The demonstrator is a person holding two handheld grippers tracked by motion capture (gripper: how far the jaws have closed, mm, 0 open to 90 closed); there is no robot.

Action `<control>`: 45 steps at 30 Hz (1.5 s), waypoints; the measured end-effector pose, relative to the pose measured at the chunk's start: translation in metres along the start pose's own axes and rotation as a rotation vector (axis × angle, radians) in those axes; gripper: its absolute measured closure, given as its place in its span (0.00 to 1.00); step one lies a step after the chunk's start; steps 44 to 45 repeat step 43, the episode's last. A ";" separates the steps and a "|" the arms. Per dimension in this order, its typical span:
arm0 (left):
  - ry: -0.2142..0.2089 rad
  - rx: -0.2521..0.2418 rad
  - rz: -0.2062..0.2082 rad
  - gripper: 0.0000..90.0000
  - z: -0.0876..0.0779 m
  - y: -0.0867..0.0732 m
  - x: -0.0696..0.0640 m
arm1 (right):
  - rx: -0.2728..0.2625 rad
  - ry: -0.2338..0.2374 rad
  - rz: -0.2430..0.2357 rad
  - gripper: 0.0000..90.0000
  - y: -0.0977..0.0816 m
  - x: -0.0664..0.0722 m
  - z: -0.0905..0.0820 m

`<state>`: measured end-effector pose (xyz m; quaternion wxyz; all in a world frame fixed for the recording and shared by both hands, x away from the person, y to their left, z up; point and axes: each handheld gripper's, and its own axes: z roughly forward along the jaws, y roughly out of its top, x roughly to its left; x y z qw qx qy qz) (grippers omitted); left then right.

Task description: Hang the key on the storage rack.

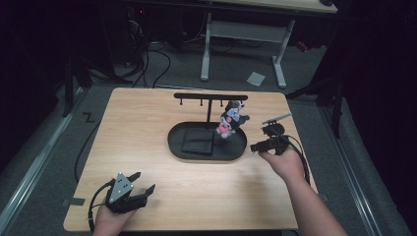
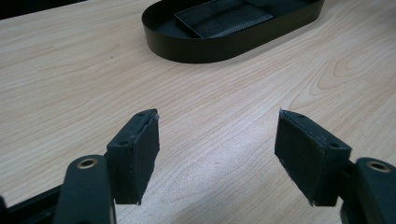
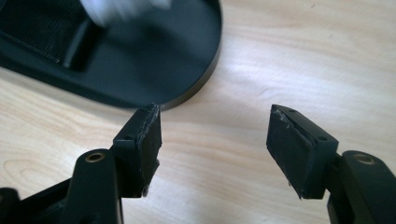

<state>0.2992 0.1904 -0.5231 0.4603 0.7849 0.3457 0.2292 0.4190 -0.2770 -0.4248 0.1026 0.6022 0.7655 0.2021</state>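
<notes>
As the high view shows it, the right gripper (image 1: 261, 139) sits released just right of the tray (image 1: 236, 150), the toy (image 1: 230, 120) hanging from the rack (image 1: 210, 96) just beyond it; hanging looks done. Next, probably withdrawal. The left gripper (image 1: 141, 182) rests near the table edge.

In the left gripper view, jaws gape, empty, tray (image 2: 196, 49) ahead, cut off.

In the right gripper view, jaws apart, empty; the toy (image 3: 123, 9) blurs white above-left.

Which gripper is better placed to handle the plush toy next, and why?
Probably the right gripper: it sits open beside the tray, close to the toy hanging from the rack. The left gripper, also open, rests at the table's near edge, far away.
</notes>
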 end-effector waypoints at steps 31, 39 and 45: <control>0.017 0.029 -0.029 0.33 0.008 0.000 0.000 | -0.498 -0.161 -0.237 0.19 -0.166 0.014 0.020; 0.005 0.033 -0.016 0.30 0.011 0.002 -0.006 | -0.521 -0.070 -0.128 0.18 -0.167 0.000 0.023; -0.003 0.035 -0.011 0.30 0.012 0.002 -0.006 | -0.502 -0.071 -0.134 0.18 -0.167 0.000 0.027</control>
